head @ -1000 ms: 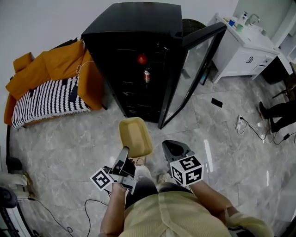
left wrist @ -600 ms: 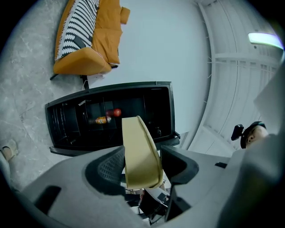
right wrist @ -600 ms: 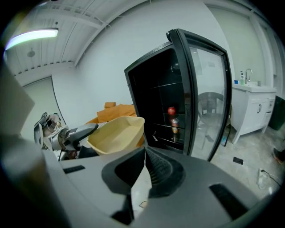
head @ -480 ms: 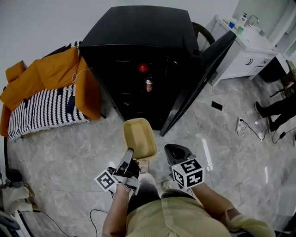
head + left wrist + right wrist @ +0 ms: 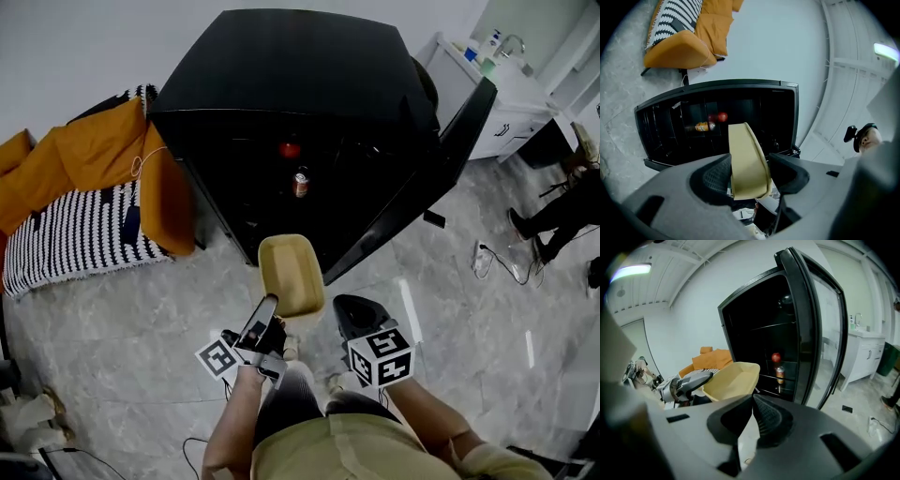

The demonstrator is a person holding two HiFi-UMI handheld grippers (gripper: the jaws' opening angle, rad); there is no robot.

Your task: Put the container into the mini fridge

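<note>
The beige container [image 5: 291, 270] is up off the floor, just in front of the open mini fridge [image 5: 281, 84], which stands at its 12 o'clock. At the container's 6 o'clock the left gripper [image 5: 267, 323] pinches its near end between both pads. The right gripper [image 5: 354, 311] is at the container's 4 o'clock, its jaws pressed together on nothing. The fridge door [image 5: 422, 178] stands out at 2 o'clock. Inside, on the dark shelves, are a can [image 5: 301, 181] and, above it, a red round thing [image 5: 289, 149]. An orange sofa [image 5: 84, 159] with a striped blanket [image 5: 66, 239] lies at 9 o'clock.
</note>
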